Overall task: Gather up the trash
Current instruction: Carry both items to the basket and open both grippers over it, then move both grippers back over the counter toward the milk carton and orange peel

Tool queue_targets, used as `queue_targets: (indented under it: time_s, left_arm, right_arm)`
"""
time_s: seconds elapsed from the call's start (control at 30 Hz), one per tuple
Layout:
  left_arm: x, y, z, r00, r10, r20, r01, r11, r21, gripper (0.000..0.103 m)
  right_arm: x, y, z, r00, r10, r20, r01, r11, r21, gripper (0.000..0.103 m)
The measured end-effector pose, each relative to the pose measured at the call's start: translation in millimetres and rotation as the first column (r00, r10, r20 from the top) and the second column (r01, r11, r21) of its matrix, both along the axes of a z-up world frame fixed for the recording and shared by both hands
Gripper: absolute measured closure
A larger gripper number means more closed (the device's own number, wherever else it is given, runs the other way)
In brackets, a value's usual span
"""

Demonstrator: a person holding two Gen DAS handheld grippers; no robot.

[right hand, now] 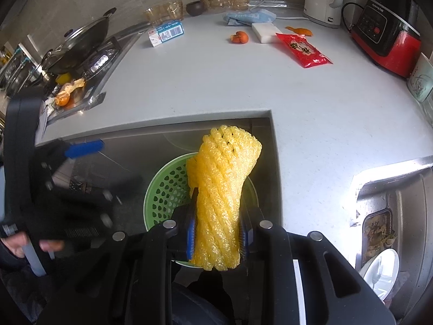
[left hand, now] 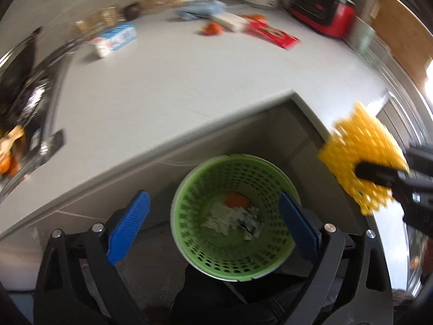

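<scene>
A green perforated bin (left hand: pixel 232 214) stands on the floor below the counter edge, with an orange peel (left hand: pixel 236 200) and crumpled wrappers (left hand: pixel 235 220) inside. My left gripper (left hand: pixel 213 226) is open and empty above the bin's left part. My right gripper (right hand: pixel 216 237) is shut on a yellow foam fruit net (right hand: pixel 222 192) and holds it over the bin (right hand: pixel 165 189). The net also shows at the right of the left wrist view (left hand: pixel 362 157). My left gripper shows at the left of the right wrist view (right hand: pixel 84 146).
On the grey counter (right hand: pixel 216 86) lie a red snack bag (right hand: pixel 303 48), orange peels (right hand: pixel 239 37), a white block (right hand: pixel 263 32), a blue cloth (right hand: pixel 249 16) and a small carton (right hand: pixel 166 32). A stove with a wok (right hand: pixel 78 43) is left, a red appliance (right hand: pixel 387 35) and a sink (right hand: pixel 392 216) right.
</scene>
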State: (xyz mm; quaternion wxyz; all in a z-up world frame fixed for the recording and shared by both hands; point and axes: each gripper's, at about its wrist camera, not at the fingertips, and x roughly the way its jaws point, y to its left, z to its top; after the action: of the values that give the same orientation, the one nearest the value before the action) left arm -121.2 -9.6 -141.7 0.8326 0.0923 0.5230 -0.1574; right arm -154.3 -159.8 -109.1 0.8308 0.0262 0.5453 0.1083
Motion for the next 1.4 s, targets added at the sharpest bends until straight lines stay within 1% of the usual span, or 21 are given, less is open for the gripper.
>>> queue_targets:
  time_s: [0.13,0.2,0.23,0.3,0.33,0.37,0.43,0.47,0.67,0.77,1.13,1.3,1.4]
  left_arm:
    - [12.3,29.8,12.3,0.995,0.094,0.041,-0.094,0.996,0.007,0.008]
    - [19.3,46.2,17.5,0.987,0.151,0.059,-0.151,0.989,0.001,0.008]
    - [22.3,53.1,19.2,0.983,0.174,0.065,-0.174,0.985,-0.005,0.008]
    - [29.9,67.3,21.4,0.975,0.216,0.061,-0.214,0.976,-0.026,0.008]
    - [34.2,74.4,22.3,0.97,0.235,0.06,-0.233,0.972,-0.037,0.008]
    - [36.0,78.4,22.7,0.968,0.246,0.059,-0.243,0.969,-0.042,0.008]
    - [40.5,85.1,23.1,0.964,0.258,0.055,-0.256,0.965,-0.051,0.008]
    - [43.1,88.0,23.0,0.964,0.261,0.051,-0.258,0.965,-0.054,0.008]
    - [53.4,94.7,22.1,0.97,0.238,0.055,-0.235,0.971,-0.053,0.008]
    - [58.3,97.1,21.9,0.974,0.219,0.057,-0.216,0.975,-0.053,0.008]
    - [84.2,102.0,23.8,0.989,0.12,0.082,-0.116,0.992,-0.05,0.008]
    - [111.6,107.4,21.1,0.993,0.061,0.104,-0.059,0.998,-0.023,0.008]
    - [133.8,115.3,20.4,0.993,0.03,0.116,-0.027,0.999,-0.026,0.008]
  right_arm:
    - [1.5,8.0,-0.3,1.0,0.014,-0.001,-0.014,1.0,0.01,0.077]
    - [2.7,13.5,-1.7,1.0,0.022,-0.001,-0.022,1.0,0.011,0.075]
    - [3.4,17.3,-2.7,1.0,0.027,-0.003,-0.027,1.0,0.012,0.074]
    - [4.9,24.2,-4.2,0.999,0.035,-0.004,-0.035,0.999,0.011,0.065]
    - [5.7,27.1,-4.5,0.999,0.037,-0.004,-0.037,0.999,0.01,0.052]
    - [6.6,29.5,-4.1,0.999,0.036,-0.003,-0.036,0.999,0.007,0.035]
    - [8.2,34.6,-1.9,1.0,0.025,0.011,-0.025,1.0,-0.002,0.02]
    - [9.6,36.4,-1.1,1.0,0.02,0.014,-0.02,1.0,-0.002,0.016]
    - [21.4,43.4,-0.3,1.0,-0.021,0.012,0.021,1.0,-0.011,0.006]
    - [25.3,45.5,-0.8,0.999,-0.037,0.012,0.037,0.999,-0.018,0.003]
    - [42.7,50.9,-8.5,0.992,-0.126,-0.014,0.126,0.992,-0.022,0.002]
    - [54.4,54.3,-12.1,0.984,-0.178,-0.031,0.177,0.984,-0.025,0.002]
    - [63.8,58.0,-13.4,0.978,-0.204,-0.04,0.203,0.979,-0.024,0.002]
